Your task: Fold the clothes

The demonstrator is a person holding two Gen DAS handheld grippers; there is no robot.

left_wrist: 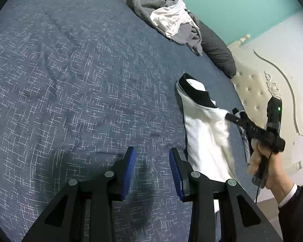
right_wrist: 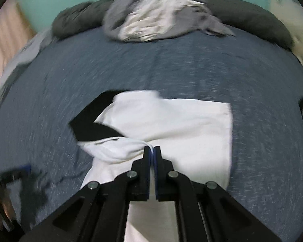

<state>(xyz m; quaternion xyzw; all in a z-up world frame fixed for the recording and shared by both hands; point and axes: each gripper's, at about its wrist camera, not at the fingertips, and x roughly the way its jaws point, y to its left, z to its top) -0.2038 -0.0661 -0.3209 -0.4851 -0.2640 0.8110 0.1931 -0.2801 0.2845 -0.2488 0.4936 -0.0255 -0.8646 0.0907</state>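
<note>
Two grippers: both work over one bed.
Bedspread (left_wrist: 70, 80): blue, flecked with white, covers most of each view.
Clothes pile (left_wrist: 167, 18): grey and white garments heaped at the far edge, against dark pillows (left_wrist: 218, 48).
White garment (right_wrist: 171, 125): lies partly folded on the bedspread, its black collar (right_wrist: 88, 123) turned toward the left.
Right gripper (right_wrist: 152, 151): jaws clenched on a bunched fold of the white garment.
Left gripper (left_wrist: 152, 161): jaws spread, nothing between them, poised above bare bedspread just beside the garment.
</note>
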